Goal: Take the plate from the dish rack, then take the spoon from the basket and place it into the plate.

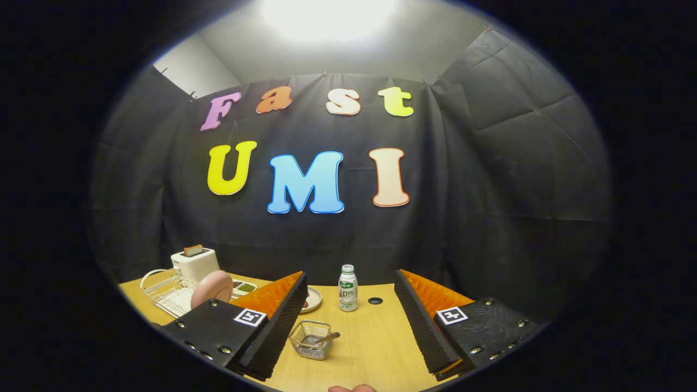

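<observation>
The pink plate (212, 288) is standing upright in the dish rack (169, 294), at ten o'clock from the claw (351, 326); nothing is done yet. The spoon (324, 338) is lying in the wire basket (310, 340) on the table (370, 348), between the fingers. The claw is hanging wide, gripping nothing. A bottle (348, 288) is standing at twelve o'clock.

I see the basket (311, 338) between my fingers, the spoon (325, 338) in it, the bottle (348, 288) behind it, and the dish rack (170, 294) at the table's (375, 348) left edge.
</observation>
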`<act>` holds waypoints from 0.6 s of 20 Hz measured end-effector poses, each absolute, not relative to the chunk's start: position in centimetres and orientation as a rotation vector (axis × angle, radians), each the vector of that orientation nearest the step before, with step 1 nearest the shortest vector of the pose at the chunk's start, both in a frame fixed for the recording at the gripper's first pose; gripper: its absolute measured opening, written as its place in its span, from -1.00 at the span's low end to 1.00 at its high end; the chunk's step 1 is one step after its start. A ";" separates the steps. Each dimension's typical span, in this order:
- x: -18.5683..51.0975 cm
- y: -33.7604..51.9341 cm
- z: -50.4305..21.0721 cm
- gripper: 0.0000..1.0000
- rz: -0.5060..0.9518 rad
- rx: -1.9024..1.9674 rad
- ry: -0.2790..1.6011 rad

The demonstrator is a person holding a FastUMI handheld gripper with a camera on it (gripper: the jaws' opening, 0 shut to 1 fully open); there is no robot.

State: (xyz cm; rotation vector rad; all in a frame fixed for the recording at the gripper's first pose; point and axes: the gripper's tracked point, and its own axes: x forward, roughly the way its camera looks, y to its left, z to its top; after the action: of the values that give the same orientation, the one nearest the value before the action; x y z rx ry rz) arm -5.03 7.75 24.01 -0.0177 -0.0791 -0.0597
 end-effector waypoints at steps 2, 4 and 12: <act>-5.1 9.3 24.8 0.96 -0.058 -0.023 -0.083; -5.1 11.0 25.7 0.95 -0.049 -0.029 -0.088; -3.1 19.6 27.1 0.95 0.026 -0.037 -0.056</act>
State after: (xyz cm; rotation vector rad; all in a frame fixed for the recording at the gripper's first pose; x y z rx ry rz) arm -3.09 19.60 27.12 -0.0365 -0.0557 0.0262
